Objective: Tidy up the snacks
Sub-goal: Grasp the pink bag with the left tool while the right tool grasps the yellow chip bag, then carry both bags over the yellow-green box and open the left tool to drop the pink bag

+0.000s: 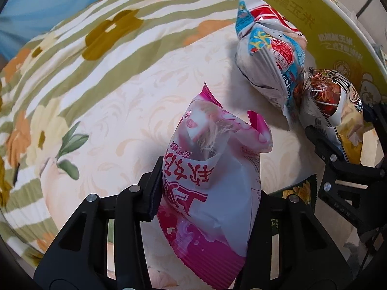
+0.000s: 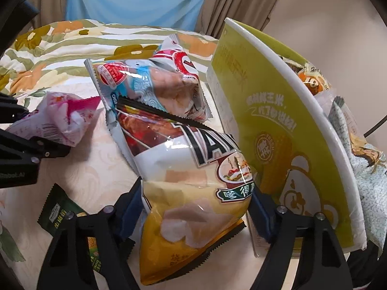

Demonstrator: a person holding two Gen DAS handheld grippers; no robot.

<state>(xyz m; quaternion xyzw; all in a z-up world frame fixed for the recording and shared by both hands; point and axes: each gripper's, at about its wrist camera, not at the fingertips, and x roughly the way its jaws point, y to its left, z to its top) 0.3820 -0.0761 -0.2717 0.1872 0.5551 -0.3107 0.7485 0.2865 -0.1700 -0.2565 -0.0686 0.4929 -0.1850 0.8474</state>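
In your left wrist view, your left gripper (image 1: 208, 188) is clamped on a pink and white snack bag (image 1: 212, 169), its pads pressing the bag's sides. Ahead and to the right lies a blue and white snack bag (image 1: 268, 55), touching a chip bag (image 1: 331, 106) that your right gripper (image 1: 338, 145) reaches around. Beyond both stands a green cardboard box (image 1: 338, 31). A dark green packet (image 1: 302, 191) peeks out just right of your fingers. Everything rests on a cream patterned cloth (image 1: 145, 96).

In your right wrist view, your right gripper (image 2: 196, 207) has its jaws half closed against the chip bag (image 2: 193, 193), which bulges between the pads. The blue and white snack bag (image 2: 154, 84) lies straight ahead, touching the chip bag's far end. The green cardboard box (image 2: 278, 133) stands close on the right, with more packets (image 2: 362, 164) inside. The dark green packet (image 2: 60, 215) lies down to the left.
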